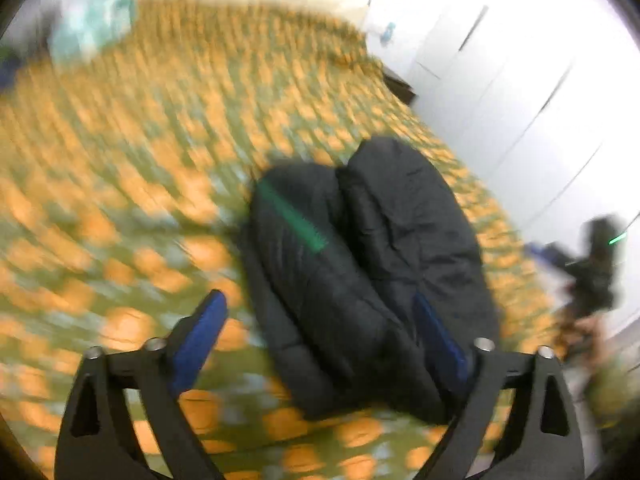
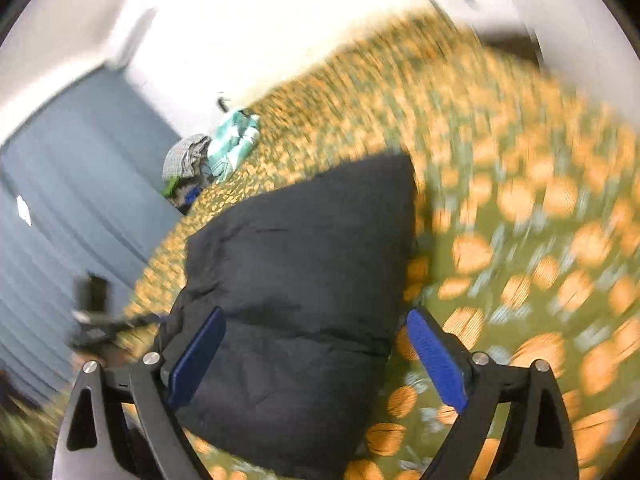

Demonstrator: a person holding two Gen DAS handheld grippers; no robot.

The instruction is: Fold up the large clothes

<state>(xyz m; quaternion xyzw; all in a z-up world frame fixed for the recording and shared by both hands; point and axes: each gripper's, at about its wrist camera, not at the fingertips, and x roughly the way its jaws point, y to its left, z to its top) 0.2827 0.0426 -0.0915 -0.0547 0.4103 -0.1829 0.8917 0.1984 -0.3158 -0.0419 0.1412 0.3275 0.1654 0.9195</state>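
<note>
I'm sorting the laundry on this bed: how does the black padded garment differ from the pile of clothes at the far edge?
The black padded garment is one large, dark, puffy piece, folded into a compact bundle; the pile of clothes is several small, light pieces, mint-and-white and grey check, heaped loosely. The garment lies near, between the open fingers of the right hand-held gripper; the pile is far. Both rest on the orange-patterned bedspread.

A bed (image 2: 520,216) covered in a green spread printed with orange pumpkins carries a folded black padded jacket (image 2: 296,280) lying near the middle. At the far left edge rests a pile of clothes (image 2: 212,152): teal-and-white fabric beside a grey checked piece
</note>
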